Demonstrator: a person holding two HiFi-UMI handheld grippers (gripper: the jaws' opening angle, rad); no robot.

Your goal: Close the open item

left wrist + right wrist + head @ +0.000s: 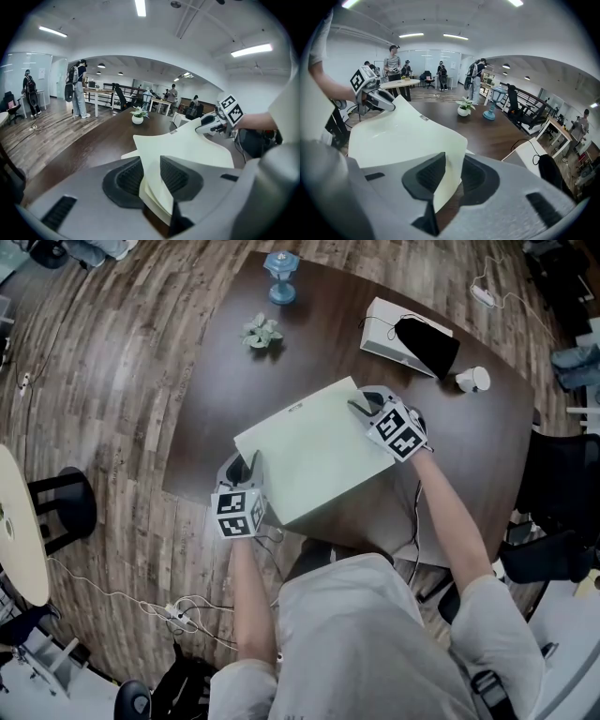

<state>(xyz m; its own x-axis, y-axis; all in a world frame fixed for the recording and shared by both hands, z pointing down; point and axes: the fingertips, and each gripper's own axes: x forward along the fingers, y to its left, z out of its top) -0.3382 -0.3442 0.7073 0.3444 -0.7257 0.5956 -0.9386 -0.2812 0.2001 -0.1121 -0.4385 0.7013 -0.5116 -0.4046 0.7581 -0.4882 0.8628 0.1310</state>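
Grey and ribbed, the left gripper (151,176) is clamped on one corner of a pale cream cover (187,145), with the sheet pinched between both pads and a thinner layer or two caught alongside it. The right gripper (453,174) is closed on the opposite corner in the same way, the sheet standing edge-on between its pads.

From the head view the cover is a large pale square held between the two grippers, the left one at its 7 o'clock corner and the right one at its 2 o'clock corner. It bows upward between them (both gripper views show the curve), raised above a paler lower layer that peeks out underneath. Whether the whole thing is a folder or a shallow box I cannot tell. It sits at the near side of the dark wooden desk (225,409), just in front of the person.

Further out on the desk, at 11 o'clock from the cover, is a small potted plant (262,332), and beyond it a blue stand (280,277). At 1 o'clock lies a white box (386,322) with a black pouch (427,345) on top, and a small white round object (474,379) just beside it. Several people stand in the room beyond the desk.
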